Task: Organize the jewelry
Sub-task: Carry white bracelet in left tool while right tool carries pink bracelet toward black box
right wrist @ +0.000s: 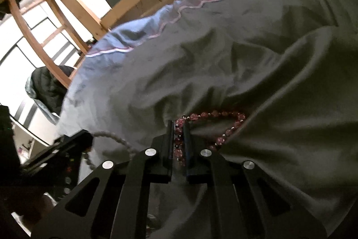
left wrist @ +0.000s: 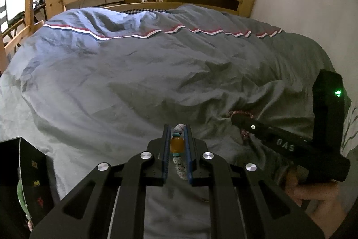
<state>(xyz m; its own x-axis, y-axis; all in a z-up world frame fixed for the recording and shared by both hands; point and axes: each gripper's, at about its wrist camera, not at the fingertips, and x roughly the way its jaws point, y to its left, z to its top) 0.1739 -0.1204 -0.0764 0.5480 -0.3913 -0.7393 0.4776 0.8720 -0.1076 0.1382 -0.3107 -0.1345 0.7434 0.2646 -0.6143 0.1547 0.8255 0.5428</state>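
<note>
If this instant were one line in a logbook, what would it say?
left gripper: shut on speckled bead bracelet | right gripper: shut on pink bead bracelet | surface: grey duvet
</note>
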